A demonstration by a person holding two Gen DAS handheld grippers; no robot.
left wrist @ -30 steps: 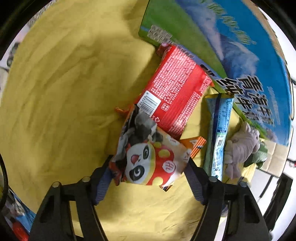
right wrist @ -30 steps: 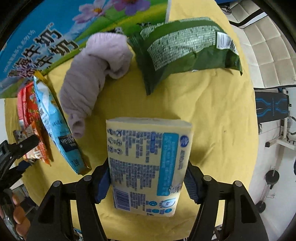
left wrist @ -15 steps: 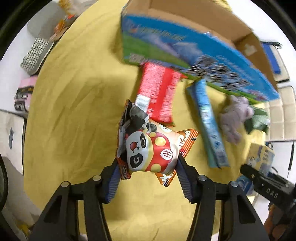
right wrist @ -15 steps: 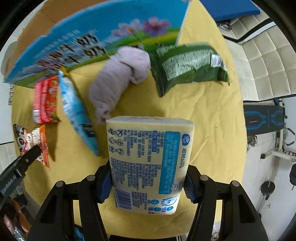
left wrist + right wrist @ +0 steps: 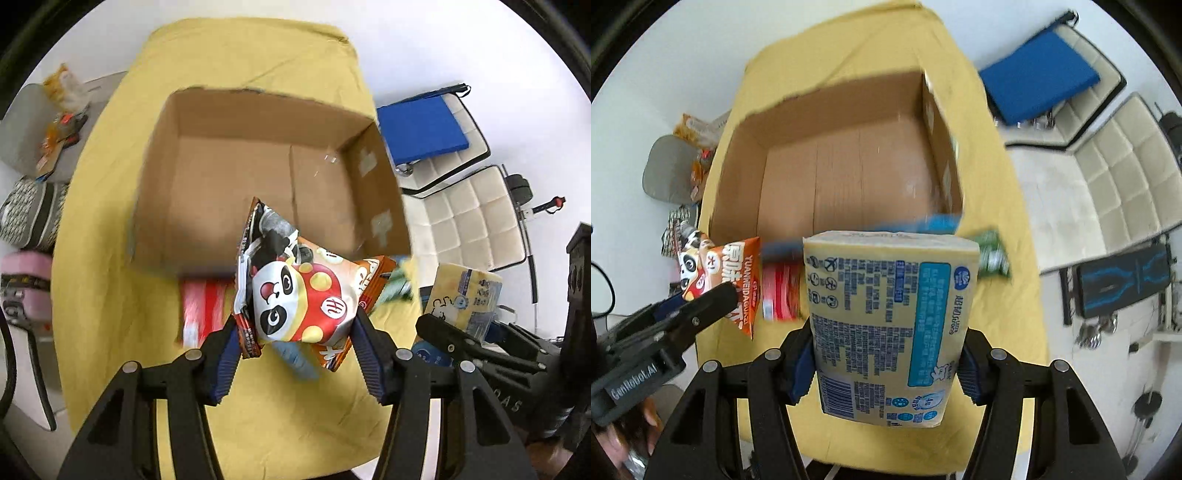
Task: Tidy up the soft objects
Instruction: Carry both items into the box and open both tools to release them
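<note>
A yellow cloth [image 5: 110,295] covers the bench, with an open box [image 5: 229,166] on it. White chairs [image 5: 465,210] stand nearby. The left tool [image 5: 295,349] pinches a panda bag [image 5: 295,295]; the right tool [image 5: 886,365] pinches a tissue pack [image 5: 886,325].

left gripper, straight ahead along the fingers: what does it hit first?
Probably the cardboard box. The left gripper, shut on the panda snack bag, points at its open top; the bag tip would likely meet the near wall or the box floor first. Depth is unclear.

You see one cardboard box [image 5: 236,177], one panda snack bag [image 5: 299,295], one tissue pack [image 5: 886,325], one red packet [image 5: 201,310], one green packet [image 5: 993,258], two grippers.
</note>
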